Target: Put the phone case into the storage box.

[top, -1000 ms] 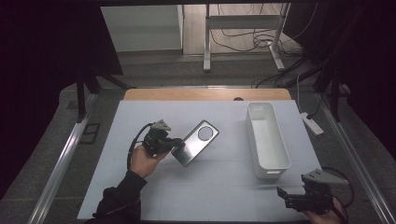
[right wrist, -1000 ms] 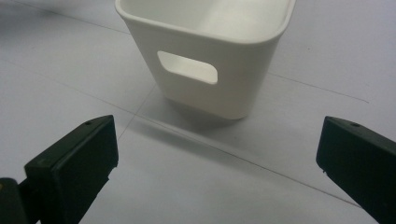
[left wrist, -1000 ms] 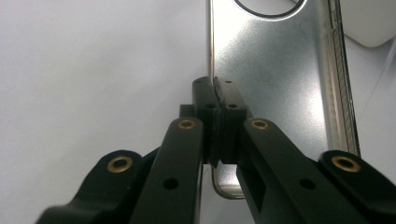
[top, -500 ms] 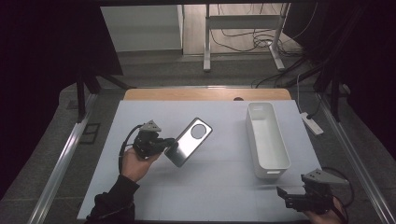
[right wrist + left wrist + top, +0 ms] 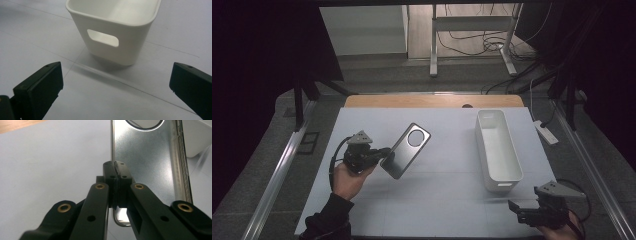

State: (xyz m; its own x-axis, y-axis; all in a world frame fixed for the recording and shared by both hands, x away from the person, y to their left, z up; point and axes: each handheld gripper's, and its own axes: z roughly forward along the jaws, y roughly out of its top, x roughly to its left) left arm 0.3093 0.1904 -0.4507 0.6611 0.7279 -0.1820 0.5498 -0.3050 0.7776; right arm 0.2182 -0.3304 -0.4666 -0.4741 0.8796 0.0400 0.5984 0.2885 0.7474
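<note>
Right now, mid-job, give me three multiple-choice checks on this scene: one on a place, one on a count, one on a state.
1. Where is the white bin?
A. right part of the table
B. left edge
C. on the floor

2. How many round cutouts has the phone case?
A. none
B. one
C. three

3. The left tongs are:
A. wide open
B. shut on the phone case
C. holding the bin

Answers: 1 A, the high view shows it there; 2 B, one hole near its far end; 3 B, pads pinch its edge.
</note>
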